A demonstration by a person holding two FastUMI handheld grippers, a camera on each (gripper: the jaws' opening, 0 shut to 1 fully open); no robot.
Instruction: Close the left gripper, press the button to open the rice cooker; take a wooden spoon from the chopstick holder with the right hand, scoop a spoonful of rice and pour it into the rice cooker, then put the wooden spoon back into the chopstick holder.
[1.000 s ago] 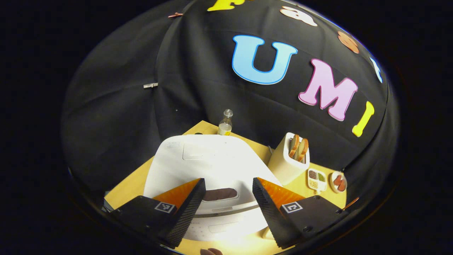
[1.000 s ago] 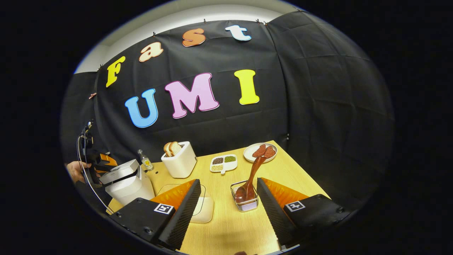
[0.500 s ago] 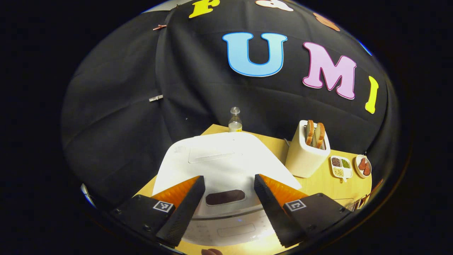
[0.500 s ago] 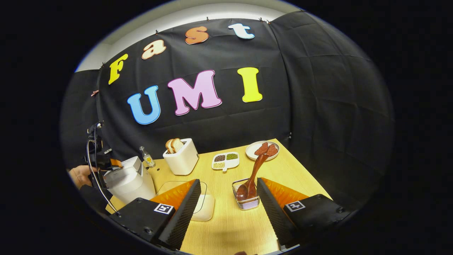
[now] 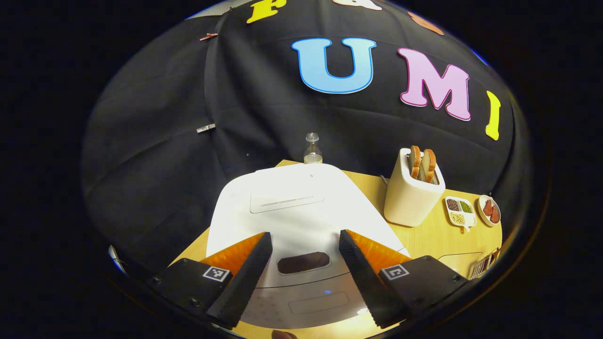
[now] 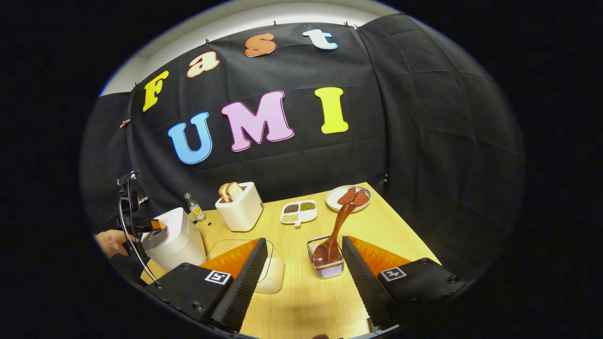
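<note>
In the left gripper view my left gripper (image 5: pixel 304 278) is hanging over the front of the white rice cooker (image 5: pixel 301 212), its fingers (image 5: pixel 245 278) standing spread with nothing between them. The cooker's lid is lying shut, and the dark oval button (image 5: pixel 303 262) is sitting in the gap between the two fingers; whether they are touching the lid I cannot tell. Behind the cooker a small clear bottle (image 5: pixel 312 150) is standing at the far edge of the tabletop (image 5: pixel 433 235), and to the right a toaster (image 5: pixel 412 197) with two bread slices is rising beside a divided dish of grains (image 5: pixel 458 211) and a small plate (image 5: pixel 490 210).

In the right gripper view my right gripper (image 6: pixel 301 278) is hovering above the tabletop (image 6: pixel 301 306), fingers (image 6: pixel 245 278) also spread and holding nothing. Just ahead of the right finger the wire chopstick holder (image 6: pixel 326 259) is standing with the wooden spoon (image 6: pixel 335 233) leaning in it, handle tilting up and away toward the plate of reddish slices (image 6: pixel 348 197). A square lidded container (image 6: pixel 268 268) is lying partly behind my left finger. Far to the left the rice cooker (image 6: pixel 174 238) is sitting at the tabletop's edge, with the other gripper (image 6: pixel 150 225) and a hand (image 6: pixel 113 241) at its front.

Bare wood is lying open between my fingers and the holder, and the tabletop's right edge is running close past the plate
</note>
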